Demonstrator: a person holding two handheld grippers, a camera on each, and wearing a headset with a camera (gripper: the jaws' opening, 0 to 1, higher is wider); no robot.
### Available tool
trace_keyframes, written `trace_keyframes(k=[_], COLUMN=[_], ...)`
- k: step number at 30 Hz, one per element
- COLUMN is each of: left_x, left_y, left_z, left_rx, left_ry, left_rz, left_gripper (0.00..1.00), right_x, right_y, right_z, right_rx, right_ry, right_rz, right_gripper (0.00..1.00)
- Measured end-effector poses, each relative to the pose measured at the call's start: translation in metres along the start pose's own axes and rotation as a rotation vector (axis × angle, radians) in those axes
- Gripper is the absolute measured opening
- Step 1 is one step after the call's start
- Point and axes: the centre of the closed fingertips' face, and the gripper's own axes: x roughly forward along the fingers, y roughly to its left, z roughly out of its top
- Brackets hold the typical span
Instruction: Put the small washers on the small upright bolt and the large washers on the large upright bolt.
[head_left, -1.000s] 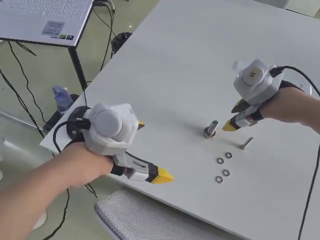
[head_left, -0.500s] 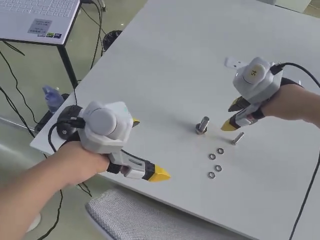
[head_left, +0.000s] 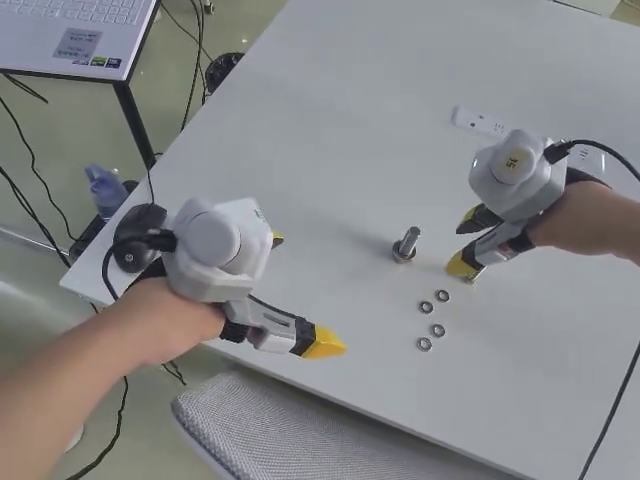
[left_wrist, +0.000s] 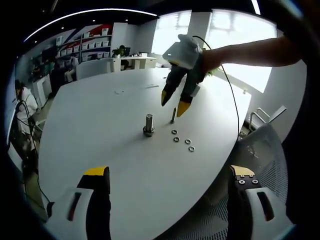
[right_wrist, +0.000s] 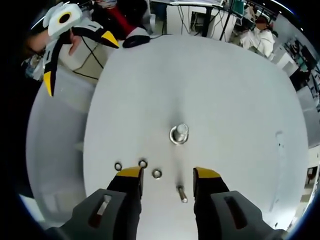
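A large bolt (head_left: 406, 244) stands upright on the white table (head_left: 330, 120); it is also in the left gripper view (left_wrist: 148, 124) and the right gripper view (right_wrist: 179, 133). Several small washers (head_left: 432, 318) lie loose just beside it (right_wrist: 143, 163) (left_wrist: 182, 140). A small bolt (right_wrist: 182, 193) lies flat on the table between the jaws of my right gripper (right_wrist: 168, 172), which is open just above it (head_left: 465, 240) (left_wrist: 172, 104). My left gripper (head_left: 300, 290) hovers open and empty over the table's near edge (left_wrist: 169, 172), well short of the bolts.
A thin white strip (head_left: 485, 125) lies further back on the table. Off the table's left edge are a laptop (head_left: 70, 30) on a stand, a blue bottle (head_left: 103, 190) and floor cables. A mesh chair (head_left: 260, 430) sits below the near edge.
My right gripper has come down and forward from beside the large bolt until its jaws straddle the lying small bolt. The left gripper has stayed about where it was; the head camera has shifted.
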Motion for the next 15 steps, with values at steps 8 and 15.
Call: trace_keyframes(k=[8,15], left_x=[0.002,0.005], left_y=[0.0,-0.004], left_z=[0.0,0.0], left_rx=[0.019,0.022], left_ry=[0.011,0.018], left_rz=[-0.005,-0.011], left_gripper=[0.97,0.95], right_x=[0.014,0.023], right_y=[0.014,0.014], right_z=[-0.014,-0.019], right_rx=[-0.059,-0.068], right_ry=[0.032,0.019], right_rz=[0.031,0.004], right_gripper=[0.39,0.36])
